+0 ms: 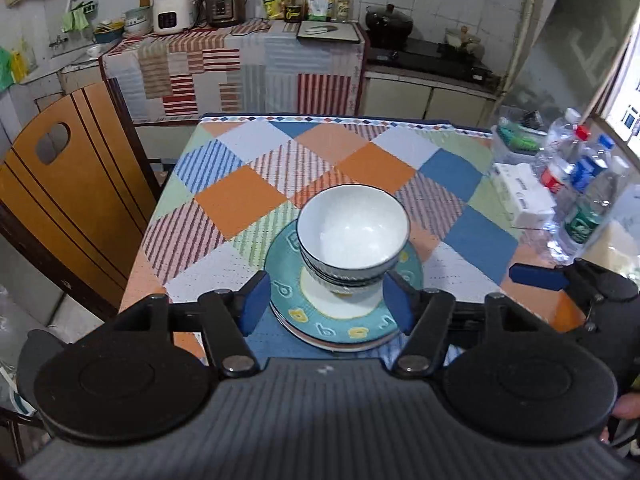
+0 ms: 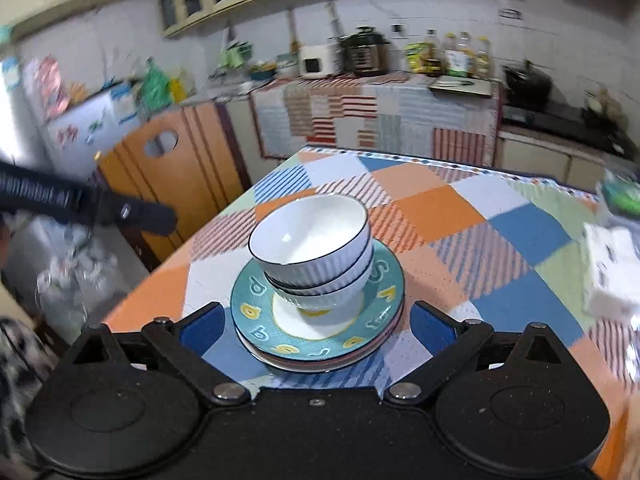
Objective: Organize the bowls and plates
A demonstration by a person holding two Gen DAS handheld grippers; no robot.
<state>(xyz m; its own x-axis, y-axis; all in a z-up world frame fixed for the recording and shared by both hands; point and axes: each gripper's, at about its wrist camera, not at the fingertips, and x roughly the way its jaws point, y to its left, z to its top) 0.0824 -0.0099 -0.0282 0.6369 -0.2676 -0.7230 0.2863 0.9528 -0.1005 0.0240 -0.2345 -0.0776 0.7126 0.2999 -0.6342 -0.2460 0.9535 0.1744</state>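
Stack of white ribbed ceramic bowls with dark rims (image 1: 352, 240) sits nested on a teal round plate with yellow letter shapes (image 1: 288, 300), which tops a small pile of plates near the front edge of the patchwork checked tablecloth (image 1: 240, 196). Left gripper (image 1: 325, 303) hangs above and just short of the stack – its blue pads (image 1: 253, 304) stand apart, roughly as wide as the plate's middle, nothing between them, no contact with bowl or plate. Right gripper (image 2: 318, 330) likewise hovers over the near rim of the same plate pile (image 2: 256, 288); jaws spread wide, blue pads (image 2: 202, 328) outside the plate edges on either side, empty. In the right wrist view the bowls (image 2: 312, 240) lean slightly left on the plate.

Around: wooden chair back with oval cut-out (image 1: 60, 160) just left of the table, white box (image 1: 524, 200) and a cluster of clear plastic water bottles (image 1: 580, 184) along the right table edge – well apart from the stack. Behind the table, a counter draped in striped cloth (image 1: 224, 72) carries a white rice cooker (image 1: 172, 16), a dark pressure cooker (image 1: 225, 0) and oil bottles (image 1: 320, 0); black pot on the stove (image 1: 388, 20) to the right. Nothing lies between either gripper and the stack. The right wrist view is motion-blurred at its edges.
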